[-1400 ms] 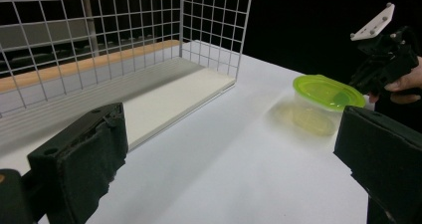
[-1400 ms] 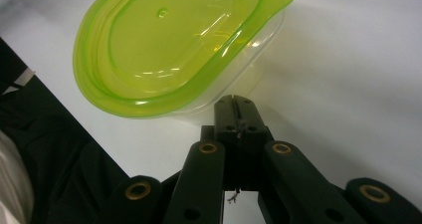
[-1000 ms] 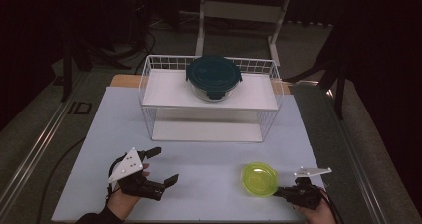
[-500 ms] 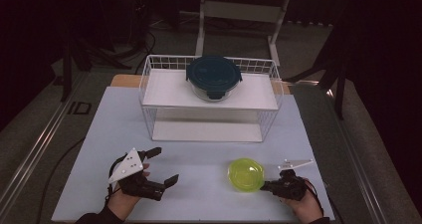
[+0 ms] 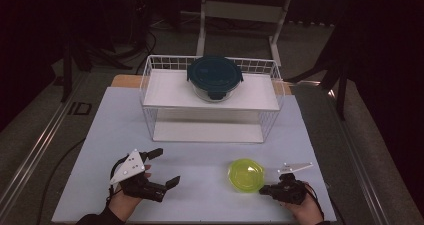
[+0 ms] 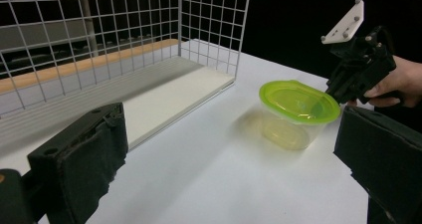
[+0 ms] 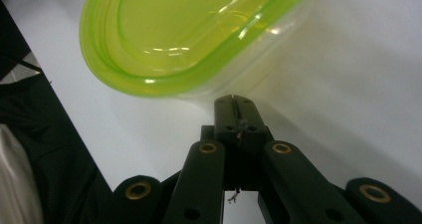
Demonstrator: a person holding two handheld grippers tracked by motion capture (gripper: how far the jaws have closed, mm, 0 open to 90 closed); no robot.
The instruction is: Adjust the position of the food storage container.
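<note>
A small clear container with a yellow-green lid (image 5: 246,175) (image 6: 298,102) (image 7: 189,35) stands on the white table top at the front right. My right gripper (image 5: 265,189) (image 6: 334,92) (image 7: 235,104) is shut, jaws pressed together, its tip at the container's right side just under the lid's rim. I cannot tell whether it touches. At the front left my left gripper (image 5: 164,167) (image 6: 231,159) is open, held low over the table with nothing between its jaws, pointing toward the container.
A white wire basket shelf (image 5: 150,100) (image 6: 209,30) stands at the back middle of the table. A round glass container with a dark teal lid (image 5: 215,75) sits on its upper board. Bare white table top (image 5: 200,155) lies between the basket and both grippers.
The right gripper moved left toward the table's middle, and the green-lidded container shifted left with it. The left gripper stayed put and open.
</note>
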